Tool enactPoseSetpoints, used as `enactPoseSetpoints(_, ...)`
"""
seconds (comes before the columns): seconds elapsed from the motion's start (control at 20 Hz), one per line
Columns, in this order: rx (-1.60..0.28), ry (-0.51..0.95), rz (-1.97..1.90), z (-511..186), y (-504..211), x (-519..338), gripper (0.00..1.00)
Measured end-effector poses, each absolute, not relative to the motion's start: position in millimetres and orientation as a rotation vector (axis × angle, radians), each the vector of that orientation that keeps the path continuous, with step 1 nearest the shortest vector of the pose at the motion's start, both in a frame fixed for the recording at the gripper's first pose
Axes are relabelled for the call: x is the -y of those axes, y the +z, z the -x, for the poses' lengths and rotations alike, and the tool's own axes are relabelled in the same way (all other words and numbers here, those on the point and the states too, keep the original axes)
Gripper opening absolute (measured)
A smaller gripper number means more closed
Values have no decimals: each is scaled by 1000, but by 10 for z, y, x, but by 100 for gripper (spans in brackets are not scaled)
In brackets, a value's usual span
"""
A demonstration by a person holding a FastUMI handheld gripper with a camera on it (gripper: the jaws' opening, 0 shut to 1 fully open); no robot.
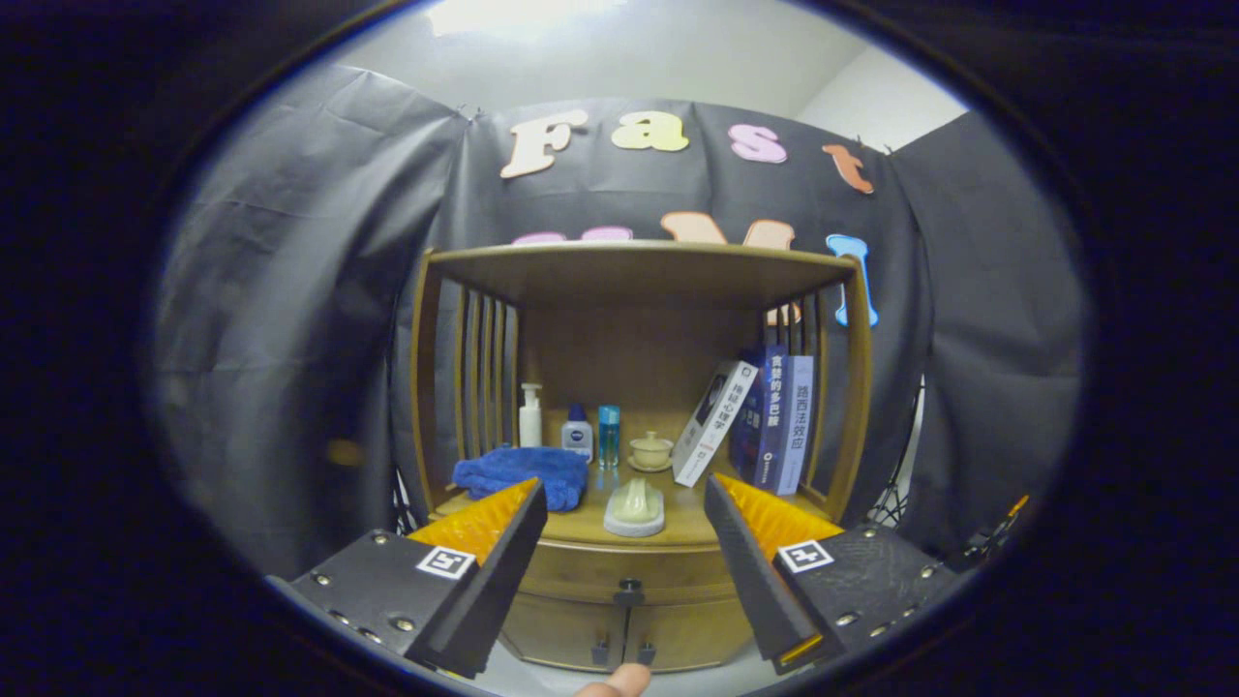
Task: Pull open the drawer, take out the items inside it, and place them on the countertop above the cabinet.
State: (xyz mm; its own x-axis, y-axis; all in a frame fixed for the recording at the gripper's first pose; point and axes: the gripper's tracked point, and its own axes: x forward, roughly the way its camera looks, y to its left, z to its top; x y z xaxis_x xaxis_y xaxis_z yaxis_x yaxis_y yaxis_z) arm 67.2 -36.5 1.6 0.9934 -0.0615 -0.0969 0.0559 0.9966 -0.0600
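Drawer sitting flush and closed under the cabinet's surface, its knob facing me; I am holding the gripper back with jaws spread wide and gripping nothing, lining up on the knob. A towel and soap dish are lying above.

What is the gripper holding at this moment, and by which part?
Nothing is held. The gripper is open, its fingers spread apart in front of the cabinet, with the drawer shut beyond them.
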Motion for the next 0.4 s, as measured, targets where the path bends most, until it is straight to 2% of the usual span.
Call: enactPoseSetpoints(0.4,-168,-188,54,-143,-126,781,97)
